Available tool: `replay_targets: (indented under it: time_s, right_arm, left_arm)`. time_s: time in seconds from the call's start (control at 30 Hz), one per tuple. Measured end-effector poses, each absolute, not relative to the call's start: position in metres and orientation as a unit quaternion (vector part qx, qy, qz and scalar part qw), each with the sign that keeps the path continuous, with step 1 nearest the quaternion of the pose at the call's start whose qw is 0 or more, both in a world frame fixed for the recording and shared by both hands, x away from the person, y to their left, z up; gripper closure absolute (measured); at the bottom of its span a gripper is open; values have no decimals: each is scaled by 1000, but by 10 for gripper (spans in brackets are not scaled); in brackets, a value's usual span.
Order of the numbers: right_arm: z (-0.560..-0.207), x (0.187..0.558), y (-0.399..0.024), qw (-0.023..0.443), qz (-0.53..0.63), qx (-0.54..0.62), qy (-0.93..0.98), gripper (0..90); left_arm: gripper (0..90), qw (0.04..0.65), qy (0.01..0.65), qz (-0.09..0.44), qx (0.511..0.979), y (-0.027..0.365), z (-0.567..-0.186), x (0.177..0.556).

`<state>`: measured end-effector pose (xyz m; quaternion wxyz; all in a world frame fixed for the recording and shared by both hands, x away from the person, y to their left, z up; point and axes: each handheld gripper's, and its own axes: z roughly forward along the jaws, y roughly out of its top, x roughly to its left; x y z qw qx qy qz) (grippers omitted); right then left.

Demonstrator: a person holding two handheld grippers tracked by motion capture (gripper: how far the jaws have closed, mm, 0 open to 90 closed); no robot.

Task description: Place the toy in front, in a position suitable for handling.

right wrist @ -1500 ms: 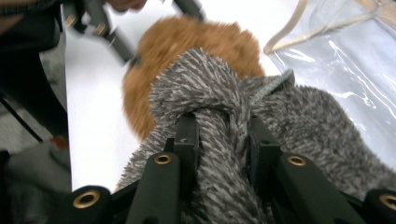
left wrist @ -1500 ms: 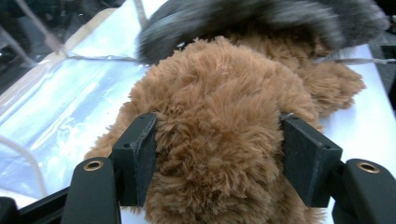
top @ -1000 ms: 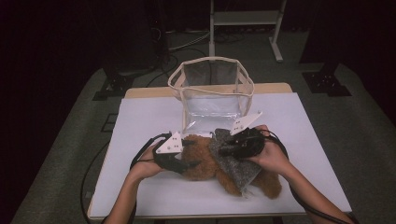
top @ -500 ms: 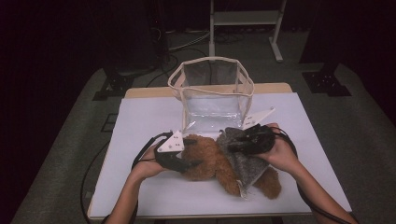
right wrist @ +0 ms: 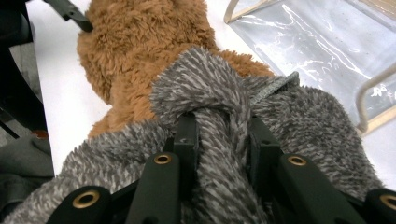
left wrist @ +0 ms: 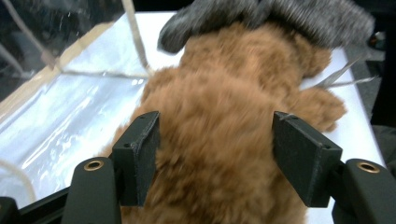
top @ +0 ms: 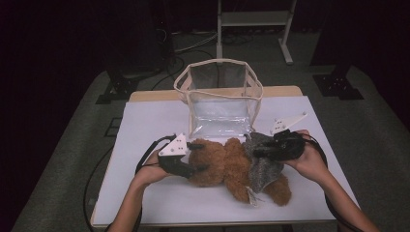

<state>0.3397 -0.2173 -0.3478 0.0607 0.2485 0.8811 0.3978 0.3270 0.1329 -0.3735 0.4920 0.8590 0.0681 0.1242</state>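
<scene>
Right gripper (top: 258,151), pinching the grey fuzzy garment (top: 263,162), has drawn right. Left gripper (top: 199,156) spread around the brown teddy bear (top: 222,162), lying near the clear bag (top: 220,104).

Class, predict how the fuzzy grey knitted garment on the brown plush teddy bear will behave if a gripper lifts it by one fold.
The fuzzy grey knitted garment bunches between the right gripper jaws, so it is probably floppy and light. It wraps the brown plush teddy bear, so lifting may drag the bear along.
</scene>
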Motion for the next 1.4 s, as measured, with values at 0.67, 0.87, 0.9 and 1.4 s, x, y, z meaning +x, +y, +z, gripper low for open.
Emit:
replay_targets:
  time_s: [0.67,0.87,0.9,1.4]
  right_arm:
    - [-351,337,-191,42,427,213,878,689]
    - [-347,335,-212,59,430,227,872,690]
    - [-347,335,-212,59,430,227,872,690]
    - [-357,326,-226,19,442,235,866,695]
  left_arm:
    - [347,456,60,133,878,126,-379,327]
    - [368,454,54,110,882,130,-381,327]
    - [367,454,54,110,882,130,-381,327]
    - [333,451,42,91,887,125,-380,324]
